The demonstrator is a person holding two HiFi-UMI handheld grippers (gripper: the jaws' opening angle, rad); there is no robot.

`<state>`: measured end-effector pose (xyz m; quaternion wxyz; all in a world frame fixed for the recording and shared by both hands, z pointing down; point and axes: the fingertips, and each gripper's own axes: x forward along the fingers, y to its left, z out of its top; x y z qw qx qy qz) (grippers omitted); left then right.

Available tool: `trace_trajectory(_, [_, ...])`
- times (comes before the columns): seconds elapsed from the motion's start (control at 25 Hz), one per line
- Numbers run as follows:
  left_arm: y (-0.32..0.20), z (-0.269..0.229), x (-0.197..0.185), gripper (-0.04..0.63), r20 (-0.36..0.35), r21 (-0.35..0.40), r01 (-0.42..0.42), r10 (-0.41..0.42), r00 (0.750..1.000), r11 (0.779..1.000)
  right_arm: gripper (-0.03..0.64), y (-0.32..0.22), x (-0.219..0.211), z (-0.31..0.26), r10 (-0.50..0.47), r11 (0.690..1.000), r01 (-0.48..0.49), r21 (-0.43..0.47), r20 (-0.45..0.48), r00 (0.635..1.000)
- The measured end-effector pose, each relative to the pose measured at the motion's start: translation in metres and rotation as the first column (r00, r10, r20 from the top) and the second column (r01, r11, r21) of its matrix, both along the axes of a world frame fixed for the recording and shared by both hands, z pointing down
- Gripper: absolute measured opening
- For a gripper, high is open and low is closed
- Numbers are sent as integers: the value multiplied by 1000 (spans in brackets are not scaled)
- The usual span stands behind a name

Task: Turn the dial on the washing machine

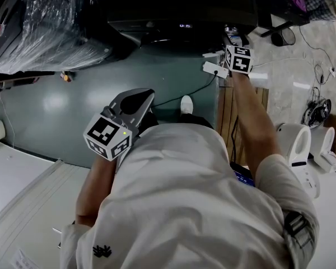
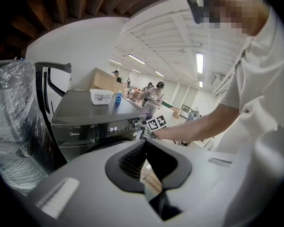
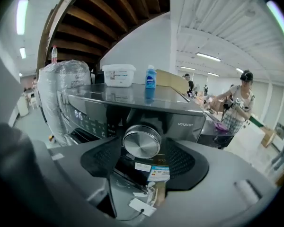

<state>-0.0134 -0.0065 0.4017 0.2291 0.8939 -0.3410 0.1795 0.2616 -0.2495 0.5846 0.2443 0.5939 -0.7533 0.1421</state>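
Reaching to the far right, the right gripper point(image 3: 143, 150) holds its jaws spread either side of the washing machine's point(image 3: 180, 109) silver dial point(image 3: 141, 142), while the left gripper point(image 2: 144, 145) hangs nearer, clenched on nothing.

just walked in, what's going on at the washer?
A person is working two handheld grippers at a dark grey front-panel washing machine. The right gripper is reached out to the machine's round brushed-metal dial. Its jaws stand apart with the dial framed between them, and I can't tell whether they touch it. The left gripper is held near the person's body, jaws together with nothing in them.
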Motion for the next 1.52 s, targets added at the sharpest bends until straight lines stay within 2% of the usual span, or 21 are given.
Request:
trace_trajectory(0.08, [0,0,1,57,-1,1,-2,2,1000,1000,268,2,-3,1,-48,999,49,11,-99,994])
trace_trajectory(0.24, [0,0,2,57,-1,0,-5,5,1000,1000,268,4,-11,10,-127,990,137,14,-293,948])
trace_trajectory(0.4, [1,1,3,57,1,-2,-7,7,1000,1000,268,0,-14,17,-129,991,133,-15,-350,928])
trace_trajectory(0.76, [2,1,-4,57,6,-7,8,-8,1000,1000,267,-8,-6,20,-39,999,32,-26,-280,959])
trace_trajectory(0.96, [0,1,-4,57,2,-7,3,-3,1000,1000,266,-9,-6,14,14,999,-20,-43,-124,992])
trace_trajectory(1.04, [0,1,-2,57,1,-4,-2,2,1000,1000,267,-8,-4,11,41,998,-43,-50,-43,998])
trace_trajectory(1.12, [0,0,0,57,1,-3,-7,7,1000,1000,267,-8,-2,11,51,997,-51,-54,-4,999])
trace_trajectory(1.28, [0,0,1,57,5,-4,-13,13,1000,1000,267,-8,-2,11,39,998,-39,-59,-1,999])
trace_trajectory(1.52, [-2,0,0,57,3,-5,-14,14,1000,1000,268,-6,-5,9,-16,999,13,-39,-63,998])
